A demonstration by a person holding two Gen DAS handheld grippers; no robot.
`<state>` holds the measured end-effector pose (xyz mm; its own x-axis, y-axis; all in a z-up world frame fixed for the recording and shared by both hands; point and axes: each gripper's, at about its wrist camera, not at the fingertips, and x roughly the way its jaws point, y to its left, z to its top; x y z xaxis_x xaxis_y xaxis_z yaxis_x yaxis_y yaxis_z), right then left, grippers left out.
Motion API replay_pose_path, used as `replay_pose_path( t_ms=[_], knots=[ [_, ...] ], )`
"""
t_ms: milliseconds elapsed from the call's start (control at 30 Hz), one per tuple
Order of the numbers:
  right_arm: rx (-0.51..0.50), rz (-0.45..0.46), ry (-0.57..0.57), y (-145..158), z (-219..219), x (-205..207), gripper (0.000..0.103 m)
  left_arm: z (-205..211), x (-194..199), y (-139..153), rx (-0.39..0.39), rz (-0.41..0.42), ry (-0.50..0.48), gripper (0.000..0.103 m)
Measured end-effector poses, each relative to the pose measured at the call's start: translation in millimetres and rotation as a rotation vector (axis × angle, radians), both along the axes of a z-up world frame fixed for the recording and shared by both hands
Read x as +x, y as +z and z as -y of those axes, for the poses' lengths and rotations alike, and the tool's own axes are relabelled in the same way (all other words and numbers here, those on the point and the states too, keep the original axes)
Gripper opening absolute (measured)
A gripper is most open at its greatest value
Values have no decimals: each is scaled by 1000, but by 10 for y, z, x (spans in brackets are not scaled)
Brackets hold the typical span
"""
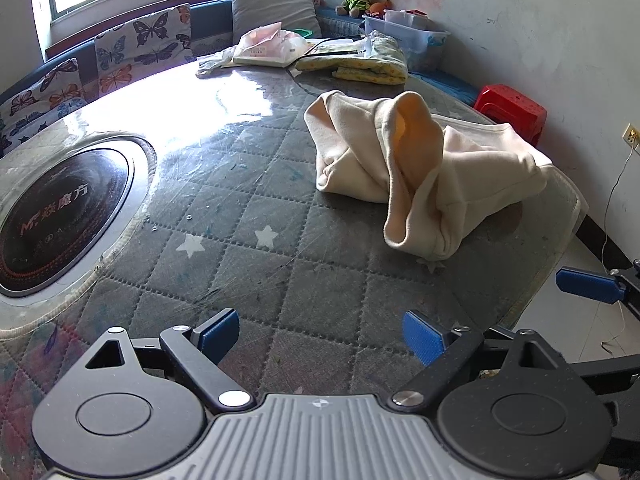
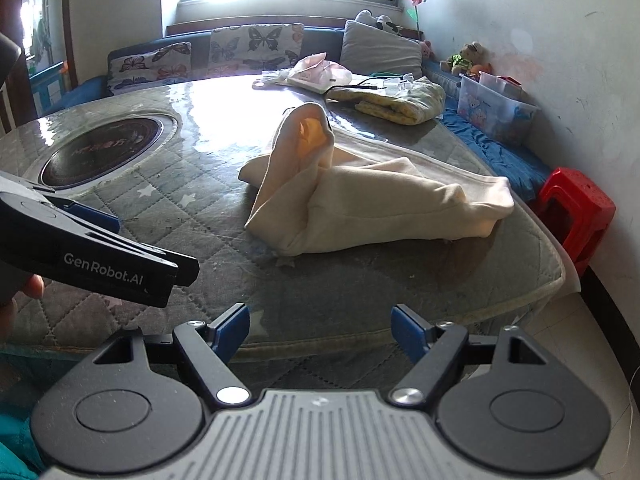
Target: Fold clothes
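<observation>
A crumpled cream garment [image 1: 420,168] lies in a heap on the quilted grey table [image 1: 248,216], with one fold standing up. It also shows in the right wrist view [image 2: 360,196]. My left gripper [image 1: 320,338] is open and empty, low over the table's near part, short of the garment. My right gripper [image 2: 320,330] is open and empty at the table's near edge. One blue pad of the right gripper shows at the right edge of the left wrist view [image 1: 588,284]. The left gripper's black body [image 2: 92,244] shows at the left of the right wrist view.
A round black induction hob [image 1: 56,216] is set into the table at the left. A folded yellow cloth [image 1: 368,60] and a pink bag [image 1: 272,44] lie at the far side. A red stool [image 1: 512,112] stands right of the table. A cushioned bench runs behind.
</observation>
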<state>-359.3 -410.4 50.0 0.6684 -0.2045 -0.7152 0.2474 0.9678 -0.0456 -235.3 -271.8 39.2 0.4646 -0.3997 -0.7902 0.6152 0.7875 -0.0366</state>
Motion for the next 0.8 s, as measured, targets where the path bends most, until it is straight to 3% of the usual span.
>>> replay_pose_path(
  t_ms=[800],
  knots=[
    [54, -1, -50, -69, 0, 95, 80, 78, 55, -60, 10, -18, -4, 91]
  ],
)
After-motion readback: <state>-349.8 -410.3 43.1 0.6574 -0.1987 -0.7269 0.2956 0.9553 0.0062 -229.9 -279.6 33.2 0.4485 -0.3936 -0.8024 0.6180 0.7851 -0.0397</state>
